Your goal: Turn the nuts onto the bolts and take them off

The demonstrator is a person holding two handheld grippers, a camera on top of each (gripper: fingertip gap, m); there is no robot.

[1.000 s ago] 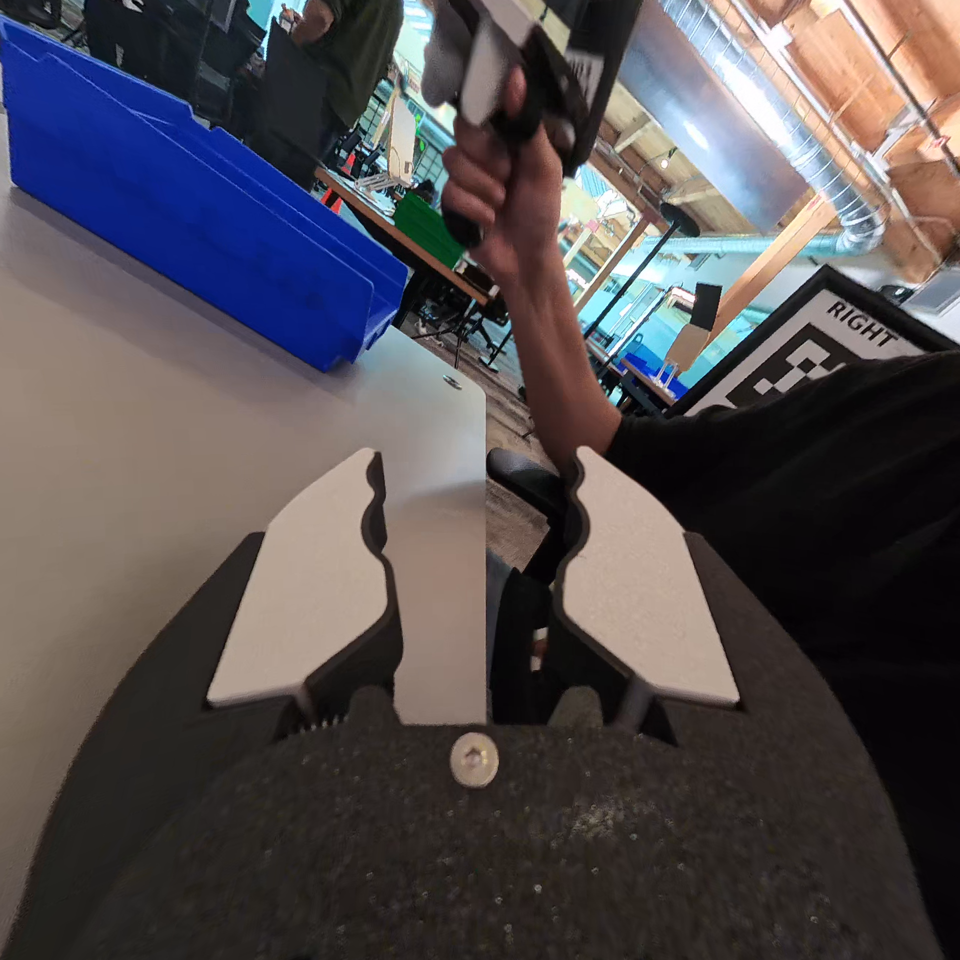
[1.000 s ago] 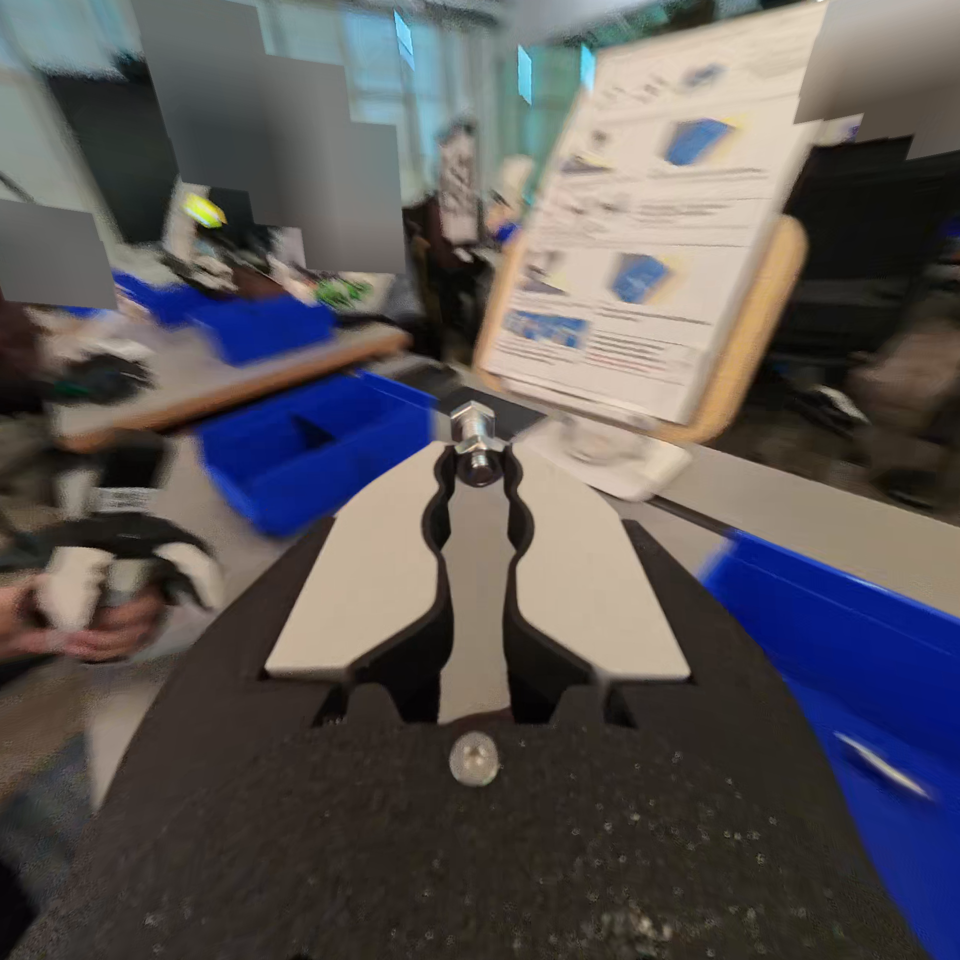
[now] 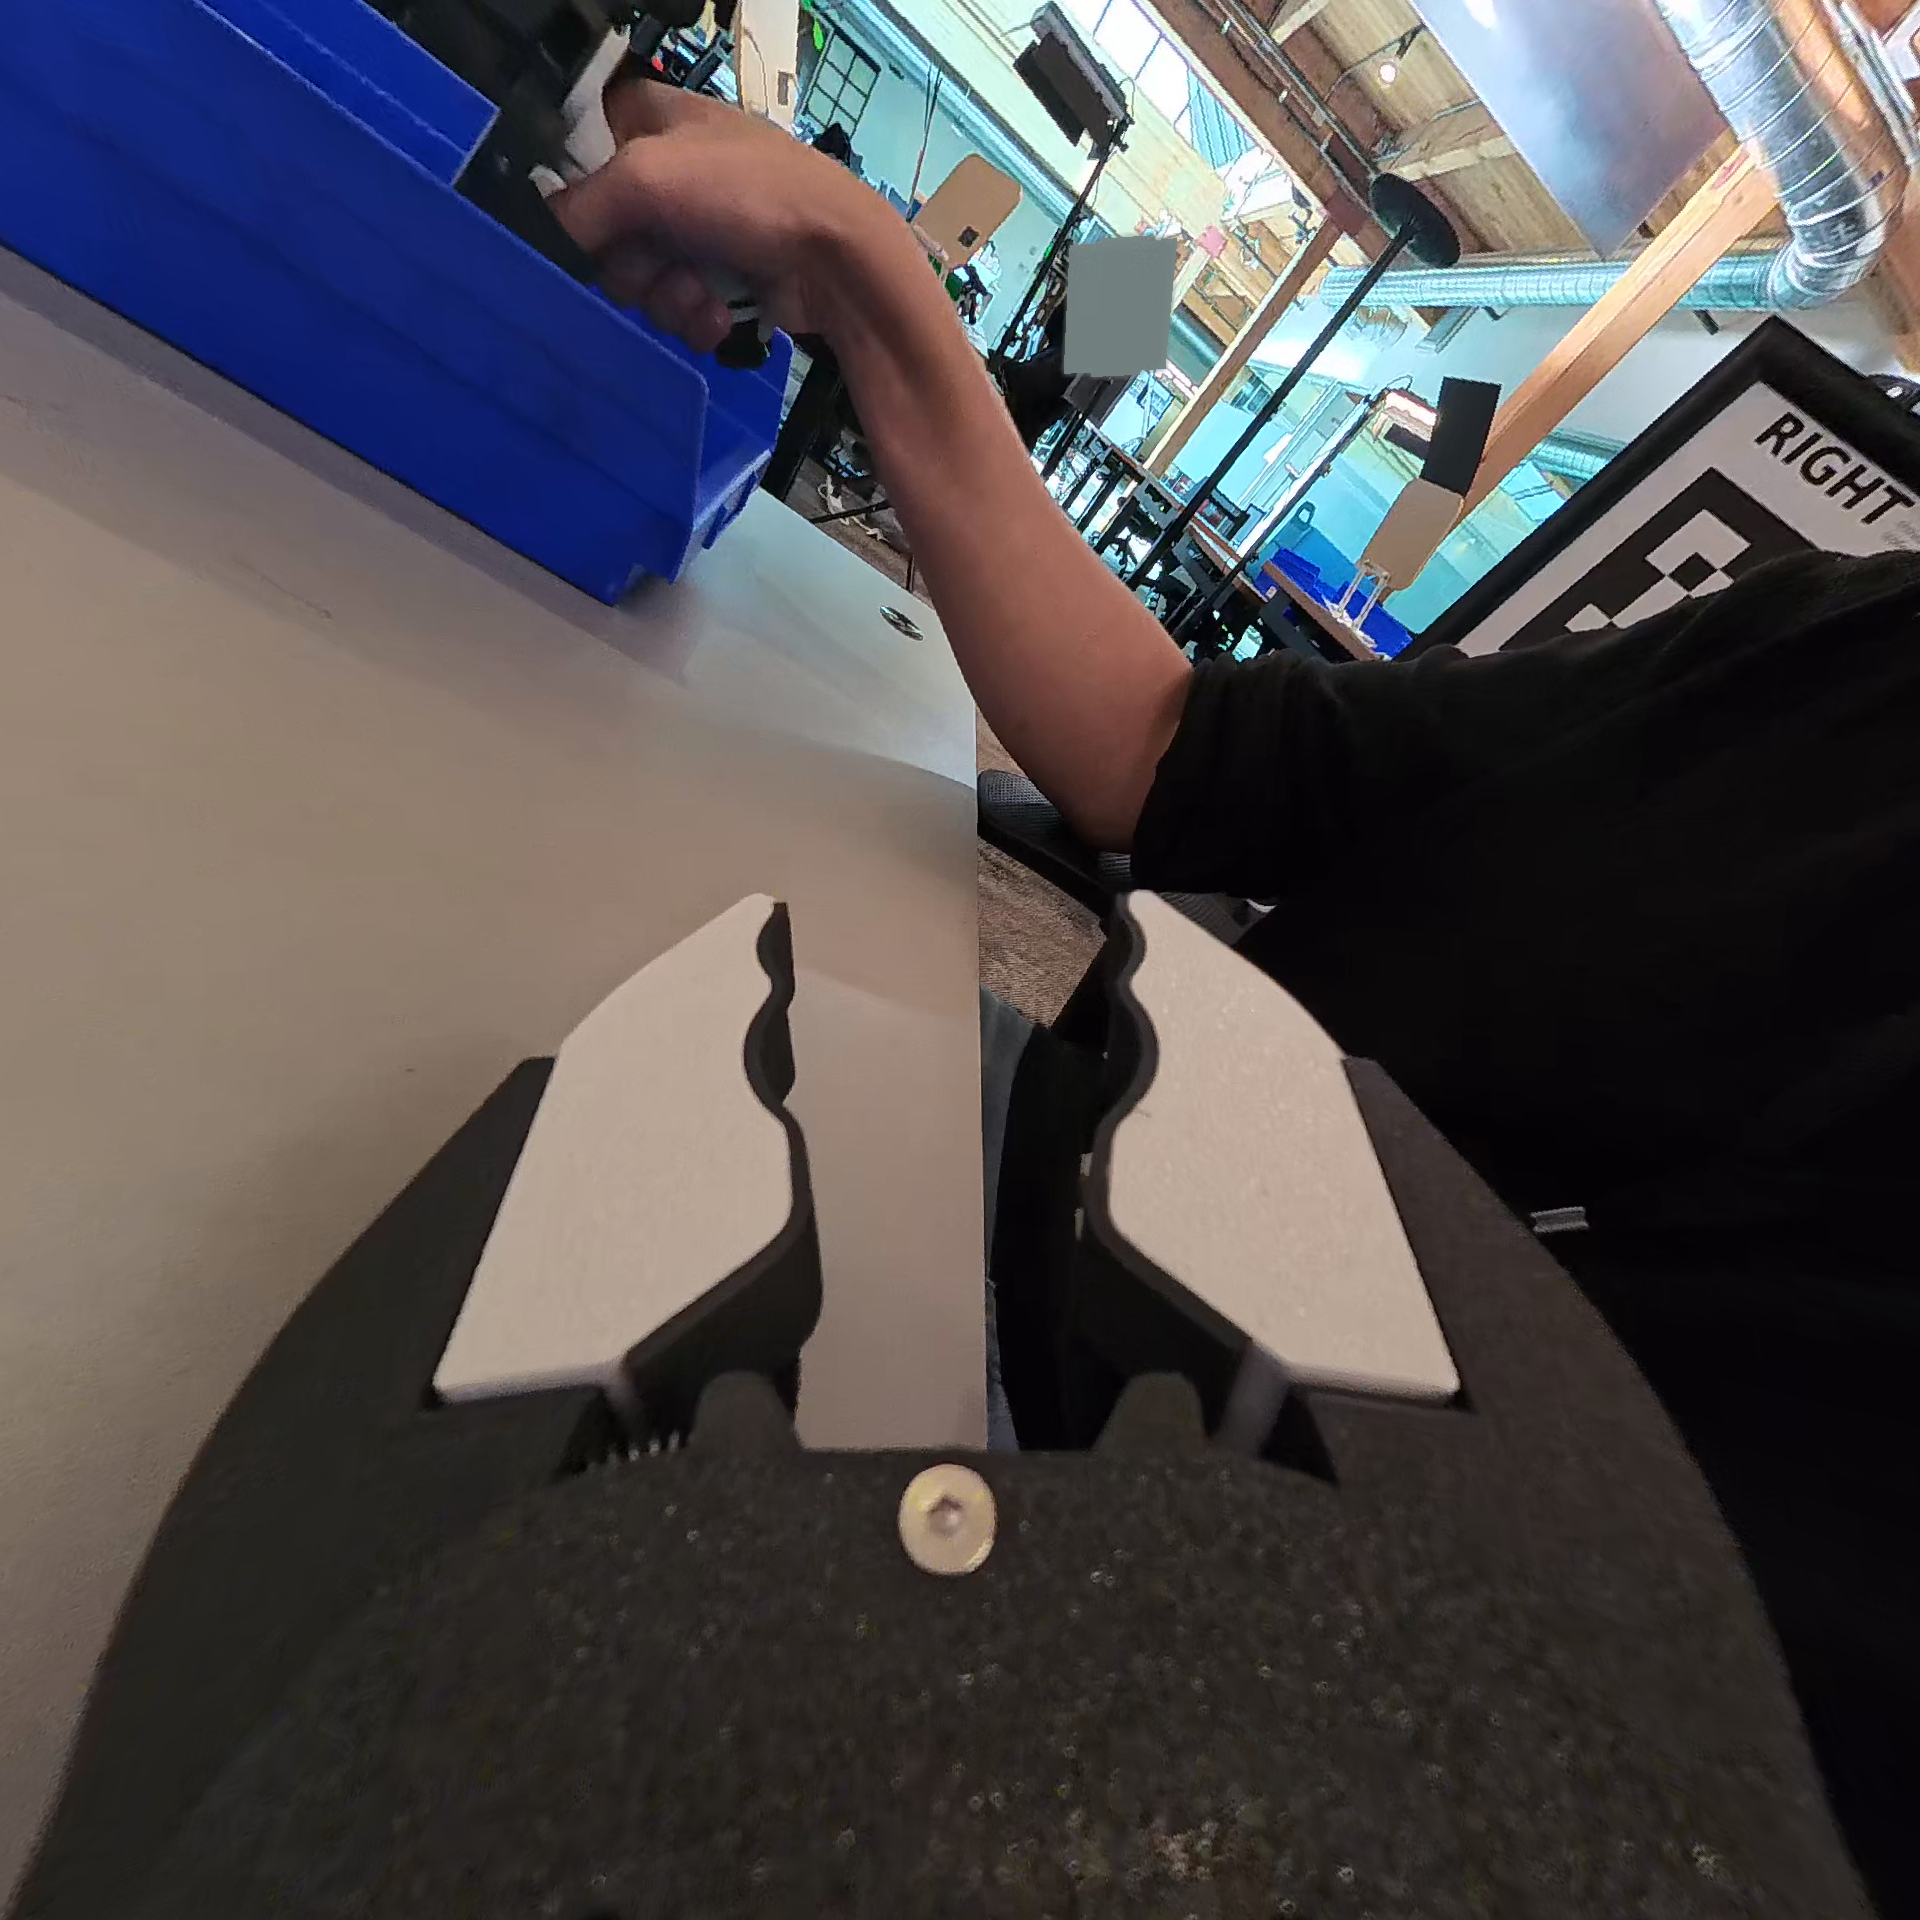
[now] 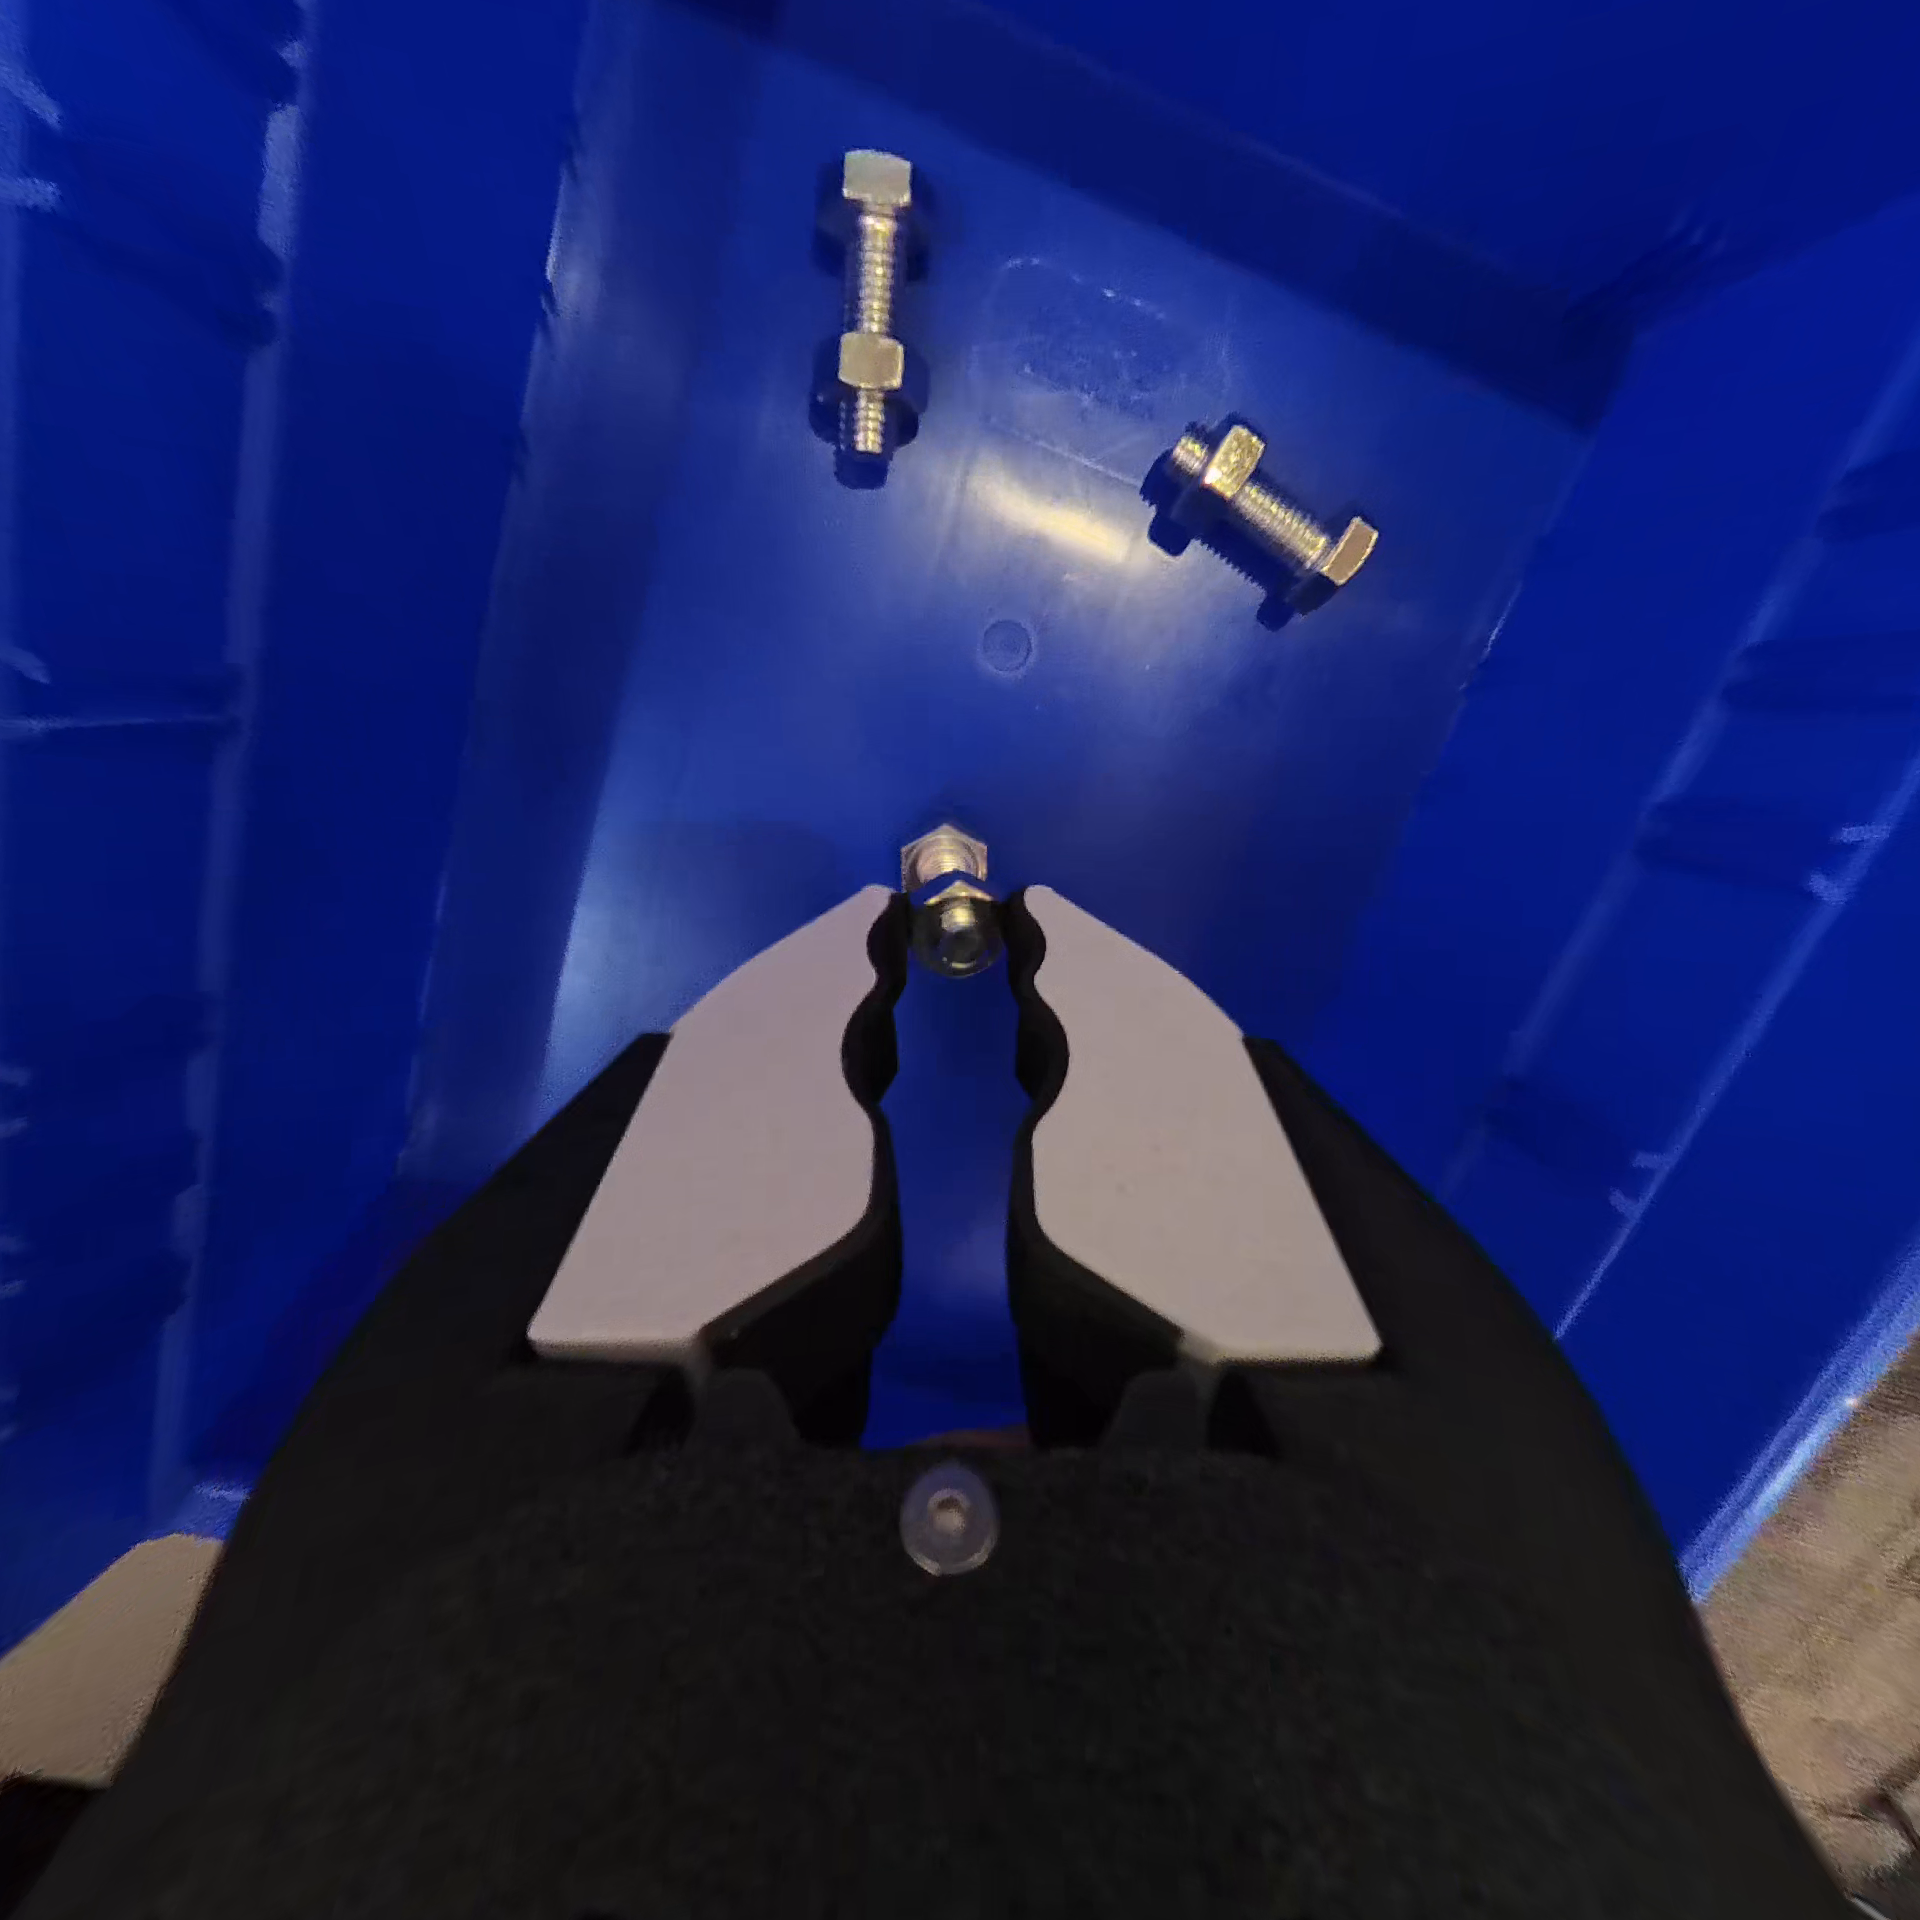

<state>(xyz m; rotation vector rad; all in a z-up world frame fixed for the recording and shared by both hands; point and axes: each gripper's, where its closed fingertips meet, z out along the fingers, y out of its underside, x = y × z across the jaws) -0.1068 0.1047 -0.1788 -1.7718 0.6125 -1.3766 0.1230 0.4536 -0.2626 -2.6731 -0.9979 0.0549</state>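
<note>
1. Grey table (image 3: 312, 831): takes up the left half of the left wrist view; its near edge runs between the left gripper's fingers.
2. Blue bin (image 3: 343, 270): sits on the far left of the table. In the right wrist view its blue floor (image 4: 727, 675) and ribbed walls fill the picture.
3. Person: black sleeve (image 3: 1507, 831) on the right, bare forearm reaching far-left to the bin; the hand (image 3: 717, 229) grips the right gripper's handle at the bin's rim.
4. Left gripper (image 3: 951, 914): jaws wide apart, nothing between them; it hangs over the table edge.
5. Right gripper (image 4: 948, 899): pointed down into the bin, jaws clamped at the tips on a bolt (image 4: 948, 940) seen end-on, a nut (image 4: 943, 860) on it just beyond the fingertips.
6. Two more bolts lie on the bin floor, farther in and apart from each other: a far-left bolt (image 4: 871, 281) lying lengthwise with a nut partway down its thread, and a far-right bolt (image 4: 1276, 517) lying at a slant, its nut near the threaded end.
</note>
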